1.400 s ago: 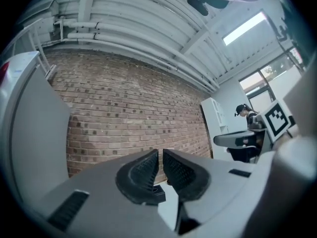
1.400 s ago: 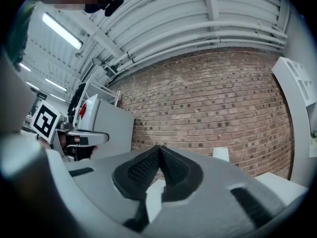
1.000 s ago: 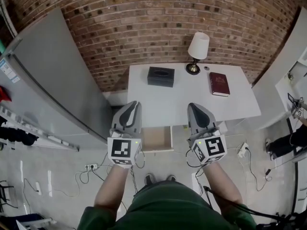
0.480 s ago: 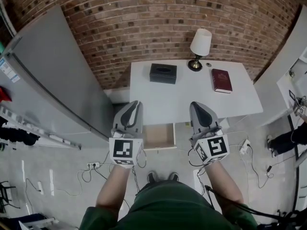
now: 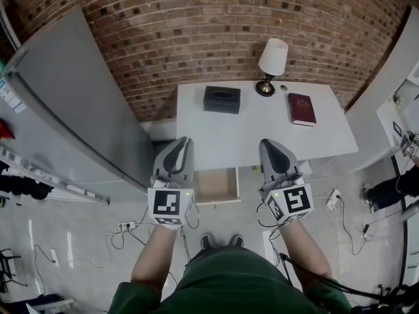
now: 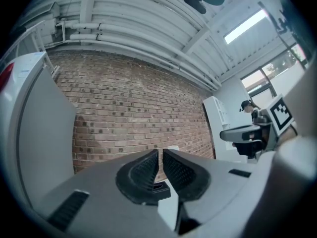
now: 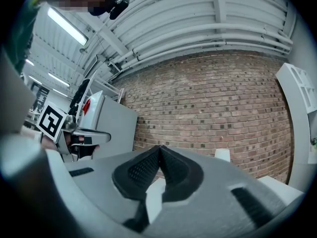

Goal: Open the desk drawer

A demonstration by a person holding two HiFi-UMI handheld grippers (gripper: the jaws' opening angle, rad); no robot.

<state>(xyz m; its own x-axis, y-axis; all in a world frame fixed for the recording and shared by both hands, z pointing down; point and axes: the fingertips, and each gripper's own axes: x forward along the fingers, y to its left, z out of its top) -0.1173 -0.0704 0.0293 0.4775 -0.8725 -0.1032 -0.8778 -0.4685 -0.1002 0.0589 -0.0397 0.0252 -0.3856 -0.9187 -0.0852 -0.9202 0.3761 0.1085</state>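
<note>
Two grippers in shot, what state?
My left gripper (image 6: 159, 151) has its jaws a thin slit apart with nothing between them, and the brick wall (image 6: 129, 108) shows through the slit. My right gripper (image 7: 159, 147) has its jaws pressed together at the tips, pinching nothing.

Where are they?
I'm holding both up in the air in front of me, side by side, jaws pointing toward the wall. In the head view they sit at the front edge of the white desk (image 5: 262, 142). I can't tell their height above it.

And the drawer?
The drawer (image 5: 217, 186) is pulled out from under the desk's front edge, on the left part of the desk. In the head view it shows between my two grippers, just beside the left one and a bit further from the right. Its pale wood-coloured bottom is showing.

What's on the desk top?
There's a black tissue box (image 5: 221, 99) at the back left. A lamp (image 5: 271, 61) with a white shade stands at the back by the wall. A red book (image 5: 301, 108) lies flat, right of the lamp and nearer me. All three are well apart from the drawer.

Anything else?
A grey cabinet (image 5: 72, 103) stands left of the desk. A power strip (image 5: 123, 227) and cables lie on the floor, and my shoes (image 5: 219, 242) are below the drawer
</note>
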